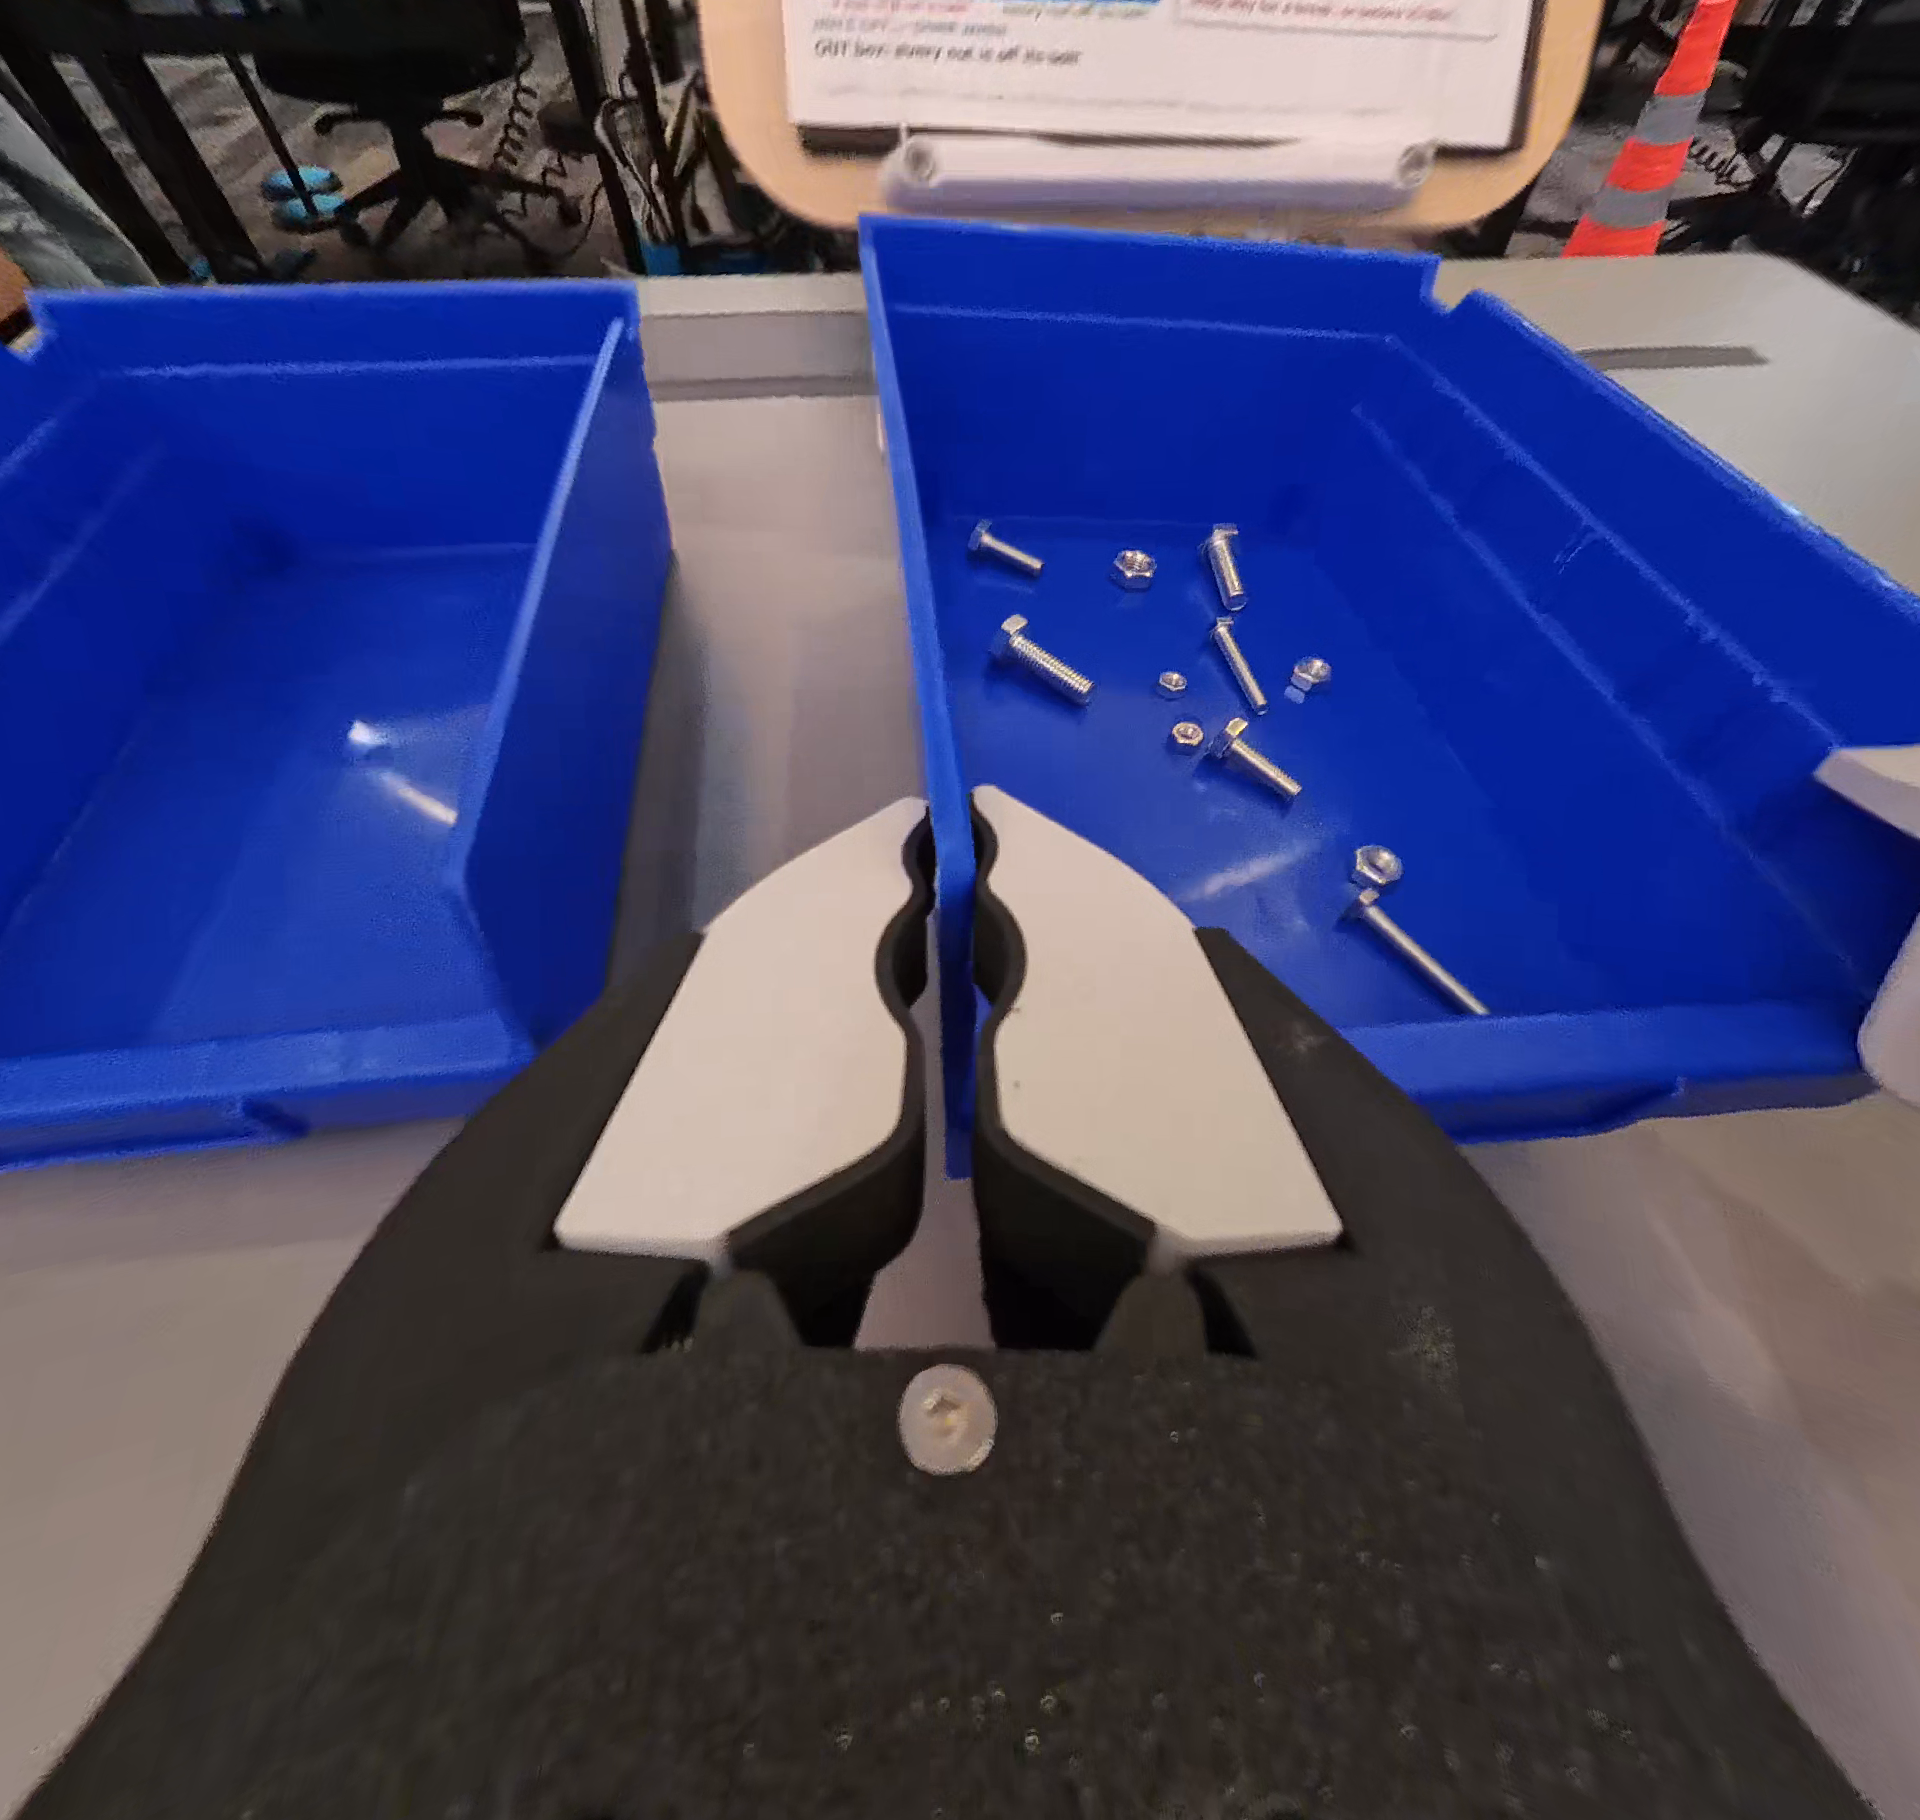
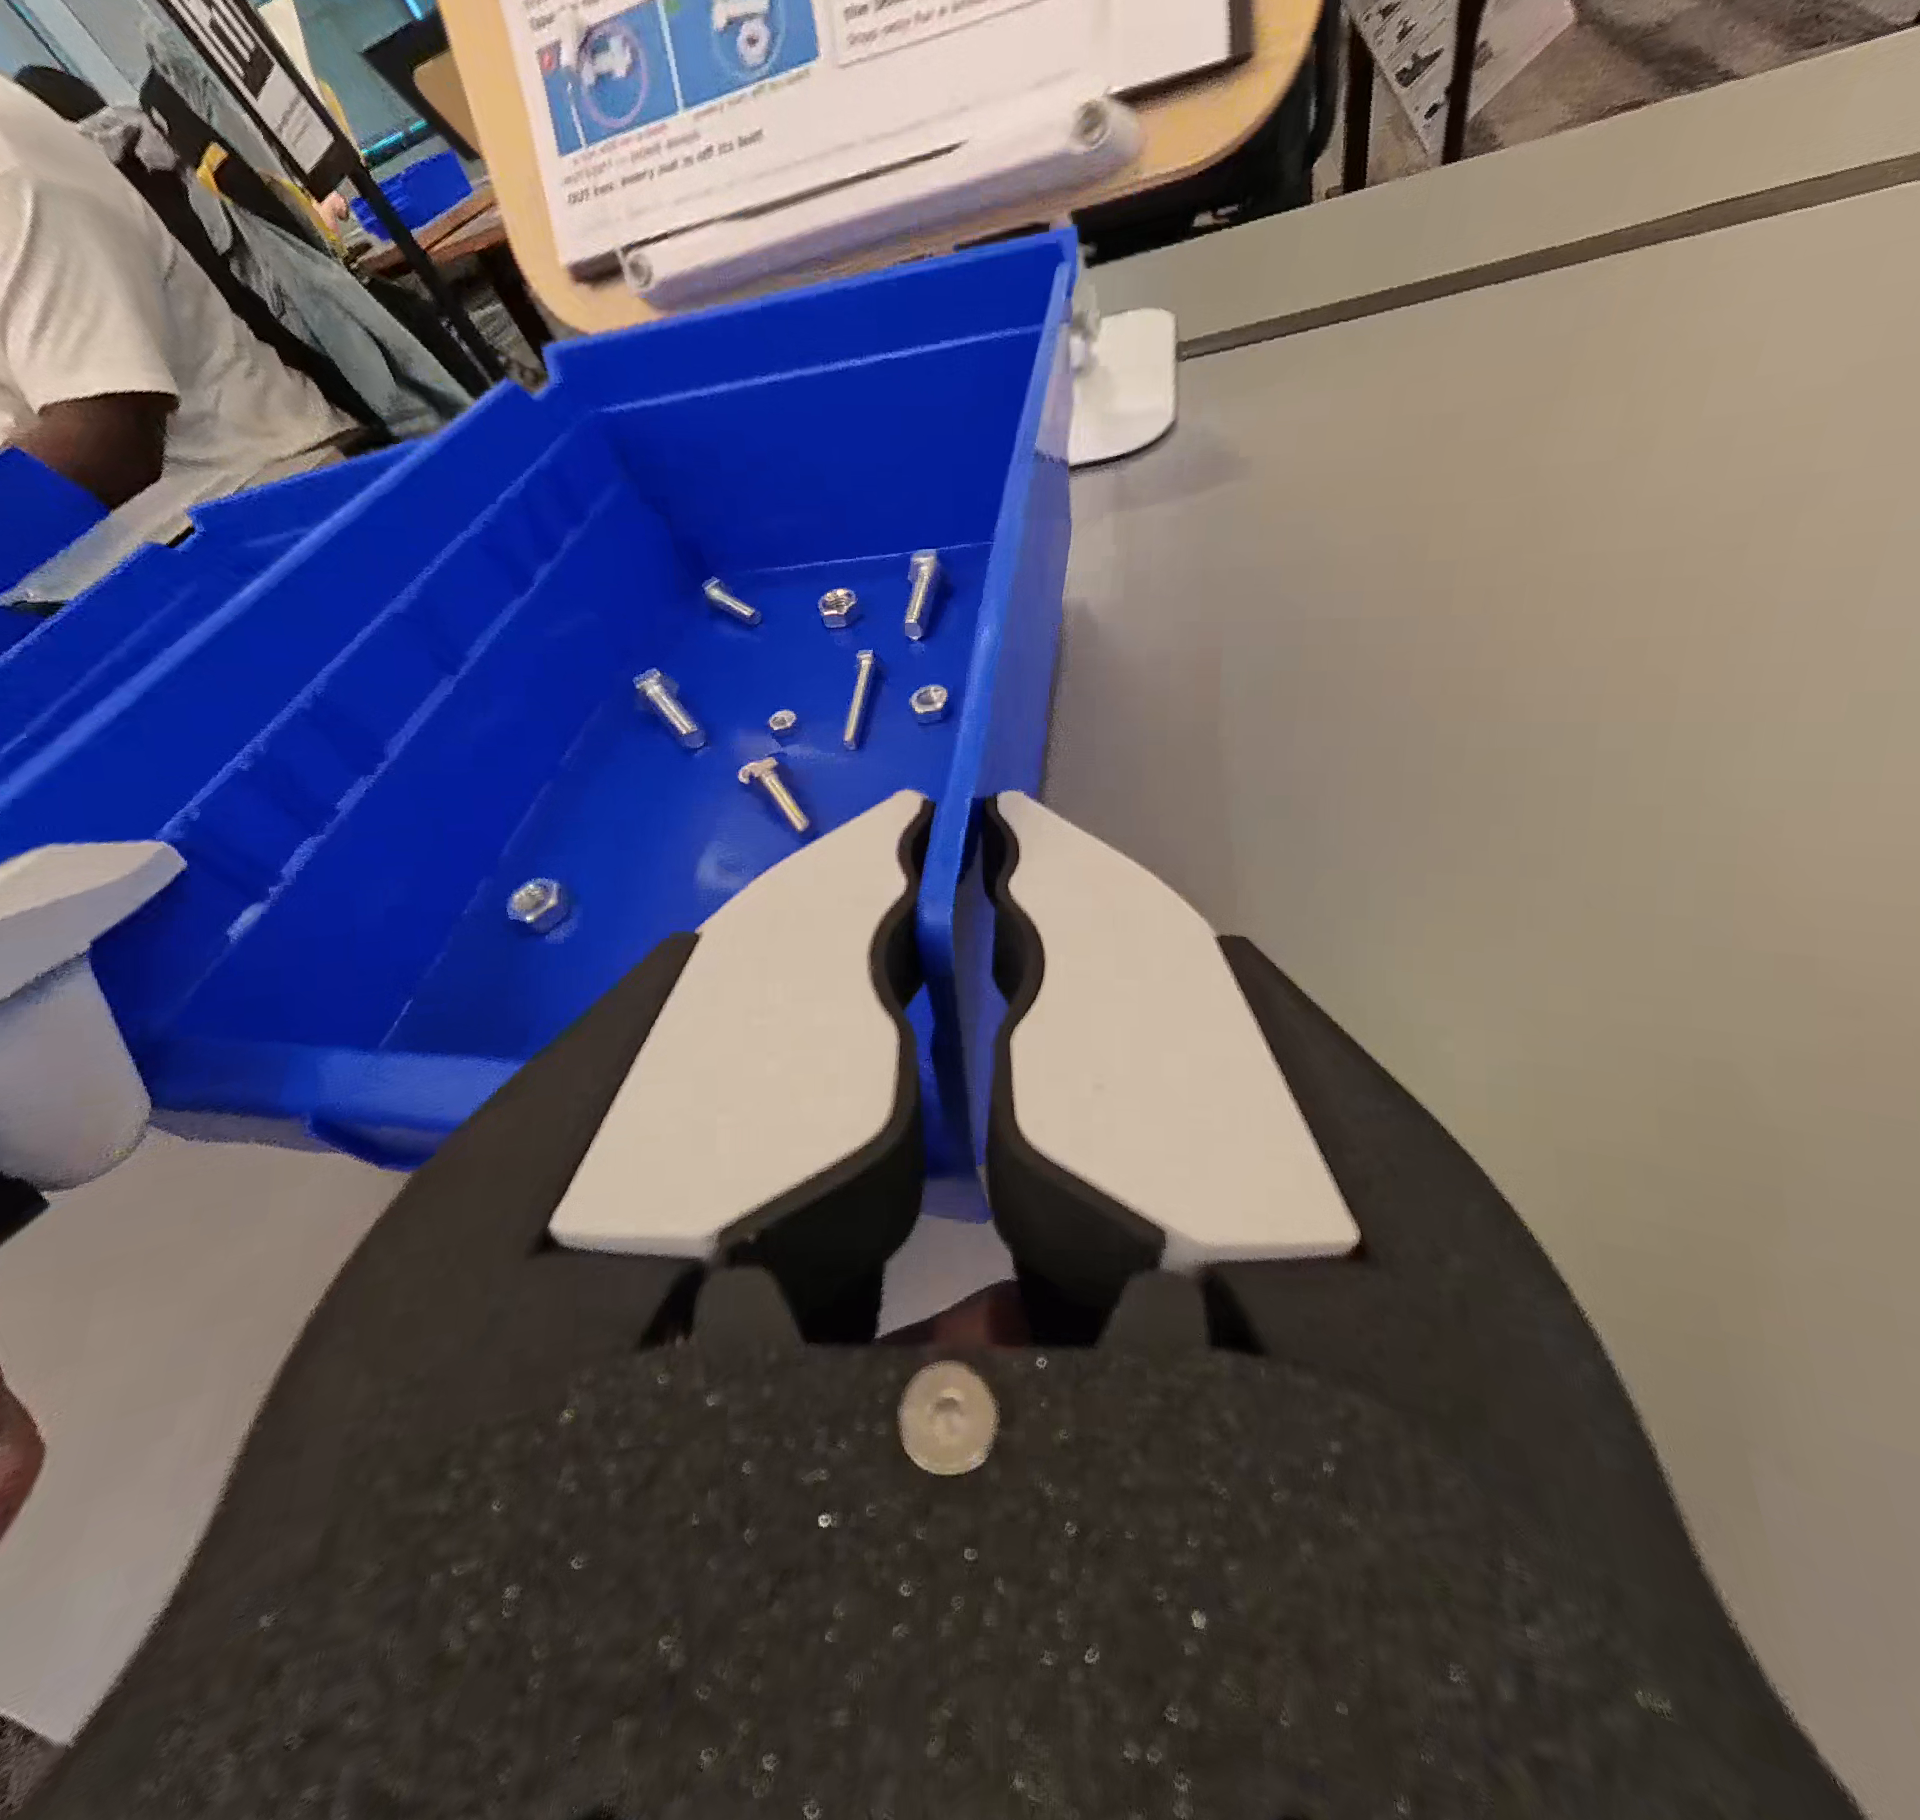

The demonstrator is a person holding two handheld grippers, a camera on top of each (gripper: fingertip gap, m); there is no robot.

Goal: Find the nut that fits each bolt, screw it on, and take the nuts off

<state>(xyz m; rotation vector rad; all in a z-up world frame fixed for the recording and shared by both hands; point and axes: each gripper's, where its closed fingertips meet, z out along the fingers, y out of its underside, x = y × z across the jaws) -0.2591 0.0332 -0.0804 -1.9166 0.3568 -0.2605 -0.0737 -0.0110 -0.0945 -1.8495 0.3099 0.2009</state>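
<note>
Left wrist view: my left gripper pinches the parts bin's left wall, right gripper clamps its right wall, prob. to shift it. Bolts & nuts lie loose inside; empty bin beside.

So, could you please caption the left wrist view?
Left tool shut on the wall of the blue bin holding loose bolts and nuts.

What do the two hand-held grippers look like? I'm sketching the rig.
Both look alike. The left hand-held gripper and right hand-held gripper each have a black, grainy, speckled body that flares wide, two light grey fingers with wavy black inner pads, and one silvery screw centred behind them. No cables or sleeves show.
</note>
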